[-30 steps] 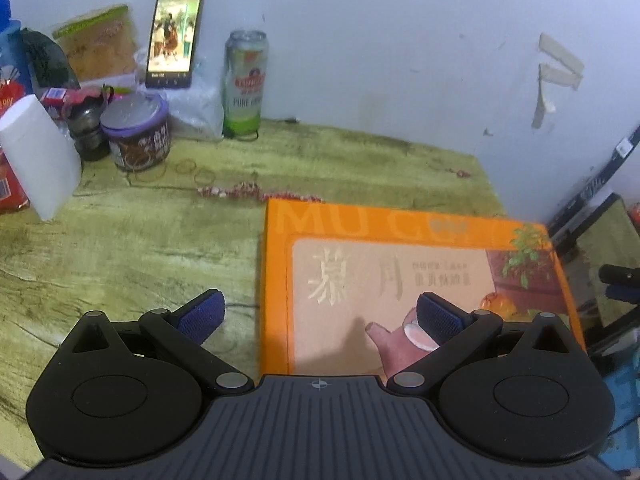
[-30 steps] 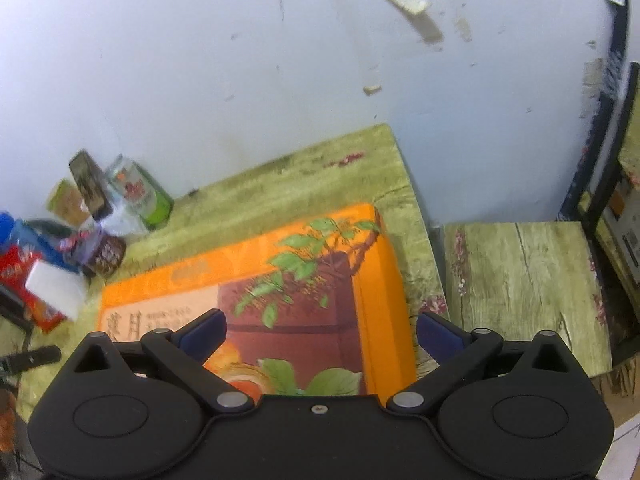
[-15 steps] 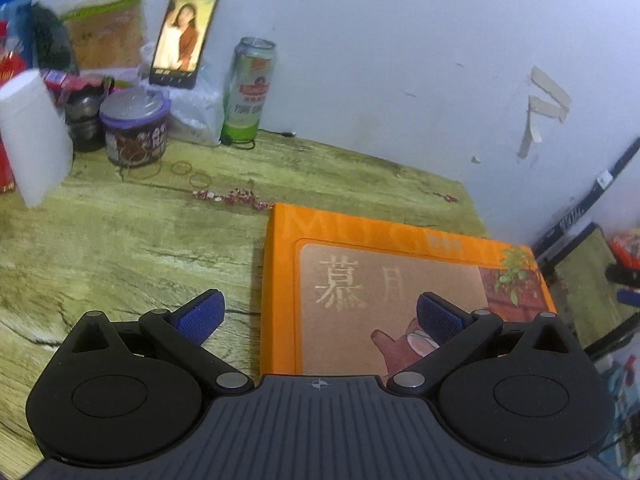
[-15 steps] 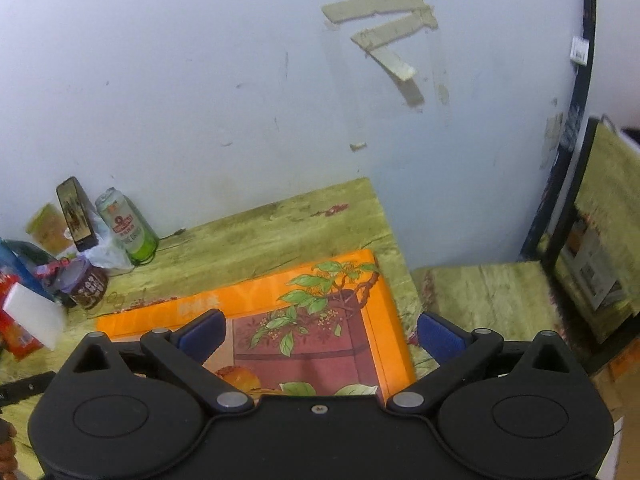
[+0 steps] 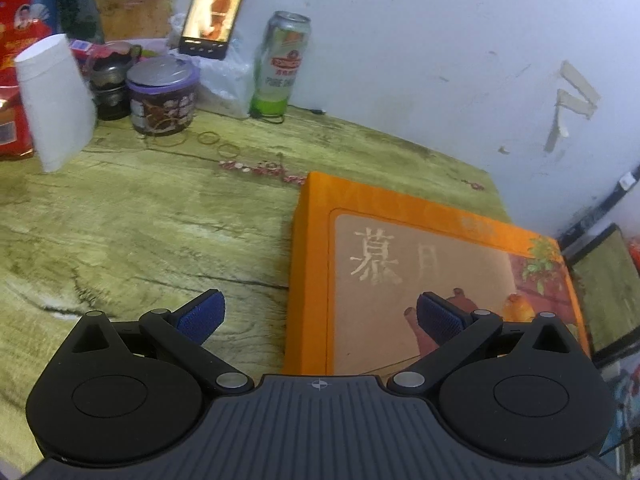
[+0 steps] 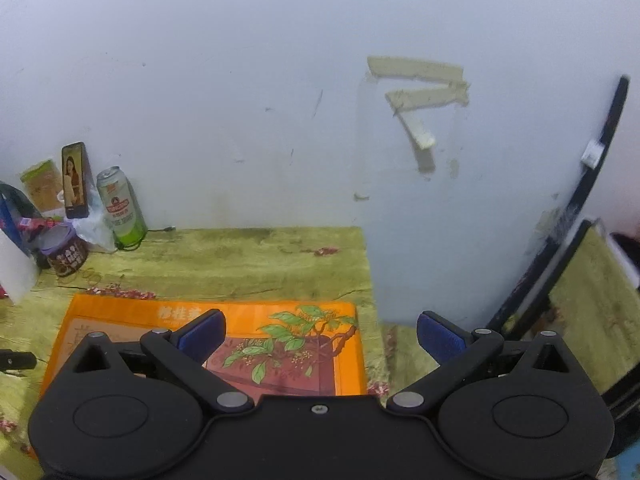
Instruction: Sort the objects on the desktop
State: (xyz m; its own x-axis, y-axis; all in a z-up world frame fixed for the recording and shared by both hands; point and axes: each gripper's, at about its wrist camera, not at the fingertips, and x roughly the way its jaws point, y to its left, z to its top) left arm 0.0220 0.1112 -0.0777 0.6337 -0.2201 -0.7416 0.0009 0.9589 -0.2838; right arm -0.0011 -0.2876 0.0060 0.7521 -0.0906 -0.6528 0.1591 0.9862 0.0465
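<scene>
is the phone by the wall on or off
On. The phone leans upright near the green can, its screen lit with a picture of a person.

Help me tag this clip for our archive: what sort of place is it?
Probably a lived-in home table against a scuffed wall, not a lab: a beer can, a propped phone playing video, a lidded jar and an orange gift box share the wood-grain top.

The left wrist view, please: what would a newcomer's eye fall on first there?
First the large orange box, lying flat on the right part of the wooden table, under the open left gripper. Next the clutter at the back left against the wall: a lit phone propped upright, a green can beside it and a purple-lidded jar.
</scene>
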